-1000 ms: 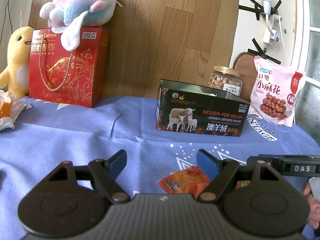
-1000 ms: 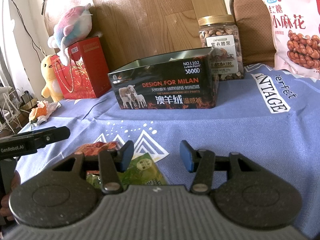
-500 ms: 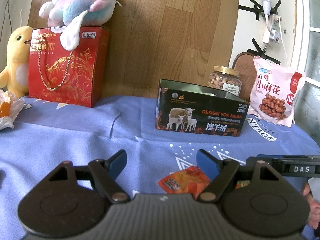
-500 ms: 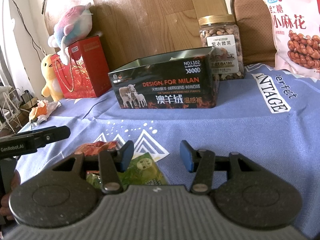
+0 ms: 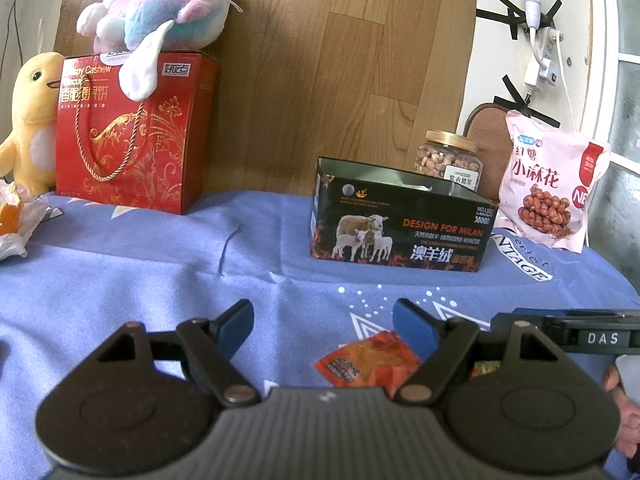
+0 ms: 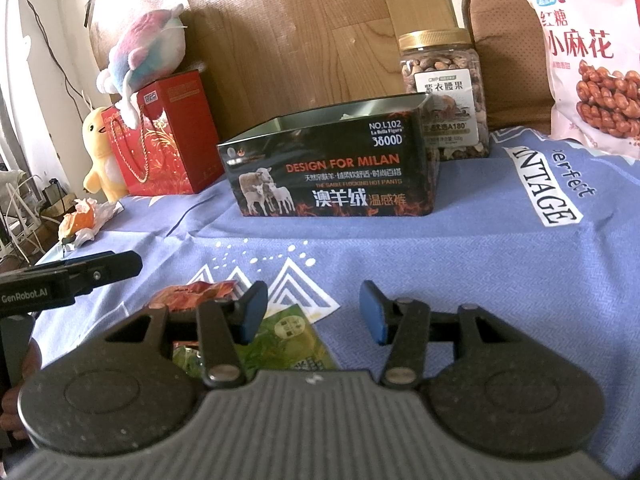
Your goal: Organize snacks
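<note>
An orange snack packet (image 5: 370,362) lies flat on the blue cloth, just under the right finger of my left gripper (image 5: 323,324), which stands open and empty. A green snack packet (image 6: 286,338) lies beside the left finger of my right gripper (image 6: 313,314), also open with nothing between its pads. The orange packet (image 6: 192,295) shows again behind that left finger. Farther back sits an open black tin box (image 5: 400,216) (image 6: 332,168) printed with sheep; its inside is mostly hidden.
A nut jar (image 6: 442,92) and a pink snack bag (image 5: 554,184) stand behind the tin at the right. A red gift bag (image 5: 132,132) with plush toys is at the back left. Crumpled paper (image 6: 82,222) lies at the left edge. A person's hand (image 5: 624,412) holds the other gripper.
</note>
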The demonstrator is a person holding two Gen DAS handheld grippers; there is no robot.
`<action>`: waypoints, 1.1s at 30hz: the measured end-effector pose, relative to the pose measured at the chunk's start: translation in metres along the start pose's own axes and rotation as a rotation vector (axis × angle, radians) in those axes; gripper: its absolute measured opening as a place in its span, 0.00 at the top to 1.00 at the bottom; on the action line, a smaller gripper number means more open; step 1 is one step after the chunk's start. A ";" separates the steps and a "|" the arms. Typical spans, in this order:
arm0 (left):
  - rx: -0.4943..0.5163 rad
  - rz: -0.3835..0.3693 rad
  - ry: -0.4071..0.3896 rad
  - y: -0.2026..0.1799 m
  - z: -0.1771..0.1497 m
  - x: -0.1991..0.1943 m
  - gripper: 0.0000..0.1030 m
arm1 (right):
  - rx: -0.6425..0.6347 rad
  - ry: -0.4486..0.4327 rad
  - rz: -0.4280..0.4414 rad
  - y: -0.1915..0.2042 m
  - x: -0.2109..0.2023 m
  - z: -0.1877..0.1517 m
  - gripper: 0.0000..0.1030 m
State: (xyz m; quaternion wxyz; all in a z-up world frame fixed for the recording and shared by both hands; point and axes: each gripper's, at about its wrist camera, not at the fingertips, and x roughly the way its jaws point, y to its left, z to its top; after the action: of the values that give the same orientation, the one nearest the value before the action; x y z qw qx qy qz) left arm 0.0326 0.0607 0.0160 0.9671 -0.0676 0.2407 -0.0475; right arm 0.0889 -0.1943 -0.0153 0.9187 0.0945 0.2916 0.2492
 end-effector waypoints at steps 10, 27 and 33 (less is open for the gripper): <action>0.000 -0.001 0.000 0.000 0.000 0.000 0.23 | 0.001 0.000 0.000 0.000 0.000 0.000 0.48; -0.028 -0.040 0.021 0.005 0.001 0.002 0.23 | -0.025 -0.045 0.026 0.007 -0.012 0.000 0.48; -0.054 -0.091 0.058 0.011 0.001 0.003 0.25 | -0.120 0.030 0.250 0.038 -0.026 -0.006 0.44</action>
State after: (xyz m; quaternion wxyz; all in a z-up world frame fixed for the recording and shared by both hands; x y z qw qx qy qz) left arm 0.0366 0.0711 0.0138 0.9543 -0.1033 0.2667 -0.0868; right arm 0.0518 -0.1752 0.0046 0.8800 0.0711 0.2757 0.3801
